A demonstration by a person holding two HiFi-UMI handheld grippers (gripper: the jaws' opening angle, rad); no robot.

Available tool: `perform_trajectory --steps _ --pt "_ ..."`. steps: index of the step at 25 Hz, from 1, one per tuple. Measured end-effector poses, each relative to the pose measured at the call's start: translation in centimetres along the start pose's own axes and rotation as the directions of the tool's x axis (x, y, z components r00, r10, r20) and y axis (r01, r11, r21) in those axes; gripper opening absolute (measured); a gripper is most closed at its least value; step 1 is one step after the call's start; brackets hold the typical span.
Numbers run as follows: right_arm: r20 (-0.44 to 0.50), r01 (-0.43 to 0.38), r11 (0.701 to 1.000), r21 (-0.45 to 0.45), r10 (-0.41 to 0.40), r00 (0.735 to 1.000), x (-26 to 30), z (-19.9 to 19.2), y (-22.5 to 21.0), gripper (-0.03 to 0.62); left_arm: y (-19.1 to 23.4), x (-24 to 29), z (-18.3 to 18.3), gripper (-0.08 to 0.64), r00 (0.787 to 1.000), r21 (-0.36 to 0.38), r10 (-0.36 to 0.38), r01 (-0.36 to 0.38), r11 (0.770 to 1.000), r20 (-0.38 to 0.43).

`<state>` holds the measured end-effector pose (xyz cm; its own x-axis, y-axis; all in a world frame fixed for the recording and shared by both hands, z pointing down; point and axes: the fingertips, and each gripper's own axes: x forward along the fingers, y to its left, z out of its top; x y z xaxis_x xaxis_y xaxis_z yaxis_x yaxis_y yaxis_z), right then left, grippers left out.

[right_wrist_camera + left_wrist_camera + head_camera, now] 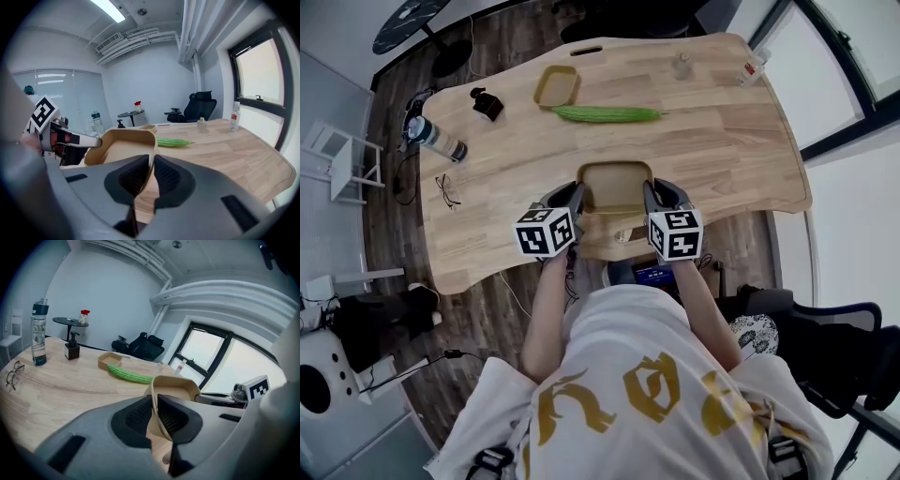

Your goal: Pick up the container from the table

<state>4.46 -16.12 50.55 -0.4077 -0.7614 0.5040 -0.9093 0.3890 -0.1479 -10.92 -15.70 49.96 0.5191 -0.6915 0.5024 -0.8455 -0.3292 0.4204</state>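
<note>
- Container [616, 186], a tan open-topped tray, sits between your two grippers over the near edge of the table [741, 159], directly in front of you.
- Your left gripper [577, 195] has the container's left wall. In the left gripper view its jaws [154, 399] are nearly together, clamped on the thin rim, with one pad inside the wall and one outside. The rest of the container [176, 386] spreads out beyond the jaw tips.
- Your right gripper [649, 192] has the opposite, right wall. In the right gripper view its jaws [152, 161] are likewise pinched on the rim, and the container's open inside [126, 145] lies to the left of the jaws.
- Both grippers angle downward and inward, their marker cubes toward you, so the container hangs between the two sets of jaw tips.
- Farther back on the table lies a green gourd [607, 113], with a second tray [557, 86] just behind its left end.
- A water bottle [437, 138] and glasses [447, 190] lie well to the left, apart from the container.
</note>
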Motion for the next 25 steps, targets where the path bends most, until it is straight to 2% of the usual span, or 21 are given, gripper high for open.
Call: perform_trajectory --steps 4,15,25 --pt "0.022 0.008 1.000 0.000 -0.008 1.000 -0.5 0.8 0.0 0.034 -0.4 -0.5 0.8 0.041 1.000 -0.005 -0.007 0.007 1.000 0.027" --pt "0.021 0.020 1.000 -0.017 -0.020 1.000 -1.3 0.8 0.0 0.032 -1.1 -0.9 0.4 0.041 0.999 0.002 -0.018 0.018 1.000 0.030" --pt "0.020 0.019 1.000 0.001 -0.019 1.000 -1.4 0.4 -0.5 0.032 -1.4 -0.5 0.2 0.041 1.000 0.002 -0.022 0.022 1.000 0.020"
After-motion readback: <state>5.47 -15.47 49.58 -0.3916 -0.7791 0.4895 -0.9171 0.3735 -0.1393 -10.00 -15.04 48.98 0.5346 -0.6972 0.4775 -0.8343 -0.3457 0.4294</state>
